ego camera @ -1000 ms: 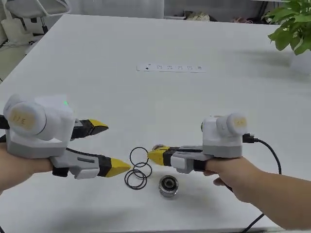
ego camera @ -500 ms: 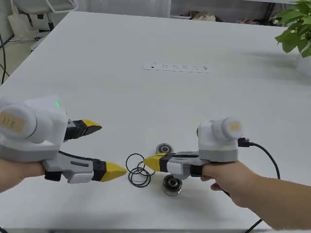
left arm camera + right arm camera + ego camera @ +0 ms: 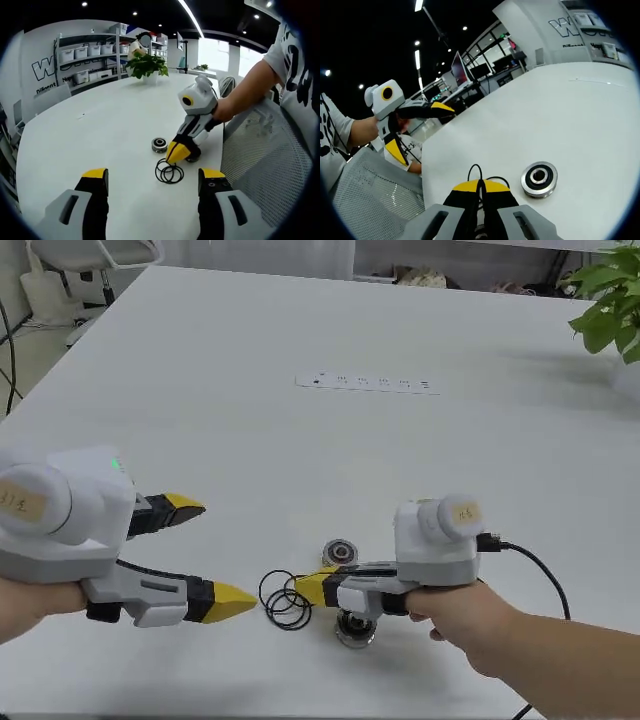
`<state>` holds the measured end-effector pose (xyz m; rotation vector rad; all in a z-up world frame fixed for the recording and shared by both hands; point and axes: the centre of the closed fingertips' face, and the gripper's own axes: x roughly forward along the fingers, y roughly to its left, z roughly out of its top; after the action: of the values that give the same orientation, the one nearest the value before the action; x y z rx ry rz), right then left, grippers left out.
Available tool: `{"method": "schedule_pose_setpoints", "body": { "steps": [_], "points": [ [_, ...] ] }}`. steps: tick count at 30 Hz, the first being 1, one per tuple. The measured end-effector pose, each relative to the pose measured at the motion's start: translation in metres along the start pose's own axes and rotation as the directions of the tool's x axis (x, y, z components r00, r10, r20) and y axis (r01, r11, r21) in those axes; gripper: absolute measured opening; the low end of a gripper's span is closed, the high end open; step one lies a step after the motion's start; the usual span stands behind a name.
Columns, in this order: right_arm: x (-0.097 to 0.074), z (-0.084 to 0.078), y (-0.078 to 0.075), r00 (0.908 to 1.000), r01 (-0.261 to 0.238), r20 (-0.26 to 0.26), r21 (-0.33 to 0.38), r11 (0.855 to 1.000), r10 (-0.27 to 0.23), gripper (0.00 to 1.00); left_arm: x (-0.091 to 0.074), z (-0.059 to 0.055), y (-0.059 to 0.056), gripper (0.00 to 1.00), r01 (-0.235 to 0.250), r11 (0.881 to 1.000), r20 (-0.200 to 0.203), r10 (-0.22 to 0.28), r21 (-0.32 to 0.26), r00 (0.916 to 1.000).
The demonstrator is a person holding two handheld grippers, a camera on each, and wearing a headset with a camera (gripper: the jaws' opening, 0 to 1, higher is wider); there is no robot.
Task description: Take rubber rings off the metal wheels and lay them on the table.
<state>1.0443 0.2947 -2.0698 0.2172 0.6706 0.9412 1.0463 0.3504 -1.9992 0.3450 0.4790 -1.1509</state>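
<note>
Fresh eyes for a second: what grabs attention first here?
The right gripper, jaws shut, has its yellow tips at a pile of black rings near the table's front edge. The left gripper hangs wide open beside them; one wheel sits just behind, another under the right gripper.

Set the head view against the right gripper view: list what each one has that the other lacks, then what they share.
Head view: the plant and a second wheel under the right gripper. Right gripper view: a mesh chair and ceiling lights. Both: the open left gripper, the rubber rings and the wheel beyond the shut right jaws.
</note>
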Motion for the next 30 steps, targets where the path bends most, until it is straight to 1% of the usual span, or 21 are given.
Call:
{"method": "schedule_pose_setpoints", "body": {
  "steps": [3,6,11,16,20,24,25,30],
  "points": [
    [-0.001,0.0,-0.002,0.9999,0.011,-0.001,-0.006,1.0,-0.011,0.0,0.001,0.0,-0.001,0.71,0.001,1.0,0.001,-0.001,-0.002,1.0],
    [-0.001,0.0,-0.003,0.9999,0.015,0.001,-0.014,1.0,-0.015,0.04,0.001,0.0,-0.002,0.71,0.004,1.0,-0.001,-0.004,-0.002,1.0],
    [-0.002,0.001,0.0,0.9999,0.013,-0.004,-0.036,0.999,-0.013,0.09,0.002,0.001,-0.004,0.71,0.007,1.0,-0.001,-0.007,-0.002,1.0],
    [-0.007,0.007,0.004,0.9999,0.012,0.011,-0.066,0.998,-0.011,0.16,0.002,0.002,-0.006,0.71,0.009,1.0,0.003,-0.009,-0.002,1.0],
    [-0.013,0.012,0.005,0.9996,0.017,0.022,-0.079,0.997,-0.015,0.21,0.001,0.004,-0.006,0.71,0.008,1.0,0.005,-0.008,-0.001,0.9999],
    [-0.021,0.021,0.006,0.9989,0.023,0.043,-0.101,0.995,-0.019,0.27,0.0,0.007,-0.006,0.72,0.008,1.0,0.01,-0.008,0.001,0.9999],
    [-0.025,0.024,0.007,0.9985,0.027,0.051,-0.111,0.993,-0.022,0.28,0.0,0.007,-0.007,0.72,0.008,1.0,0.011,-0.008,0.001,0.9999],
    [-0.039,0.036,0.007,0.9951,0.045,0.093,-0.114,0.992,-0.035,0.34,-0.001,0.012,-0.008,0.72,0.009,1.0,0.019,-0.009,0.005,0.9998]
  ]
}}
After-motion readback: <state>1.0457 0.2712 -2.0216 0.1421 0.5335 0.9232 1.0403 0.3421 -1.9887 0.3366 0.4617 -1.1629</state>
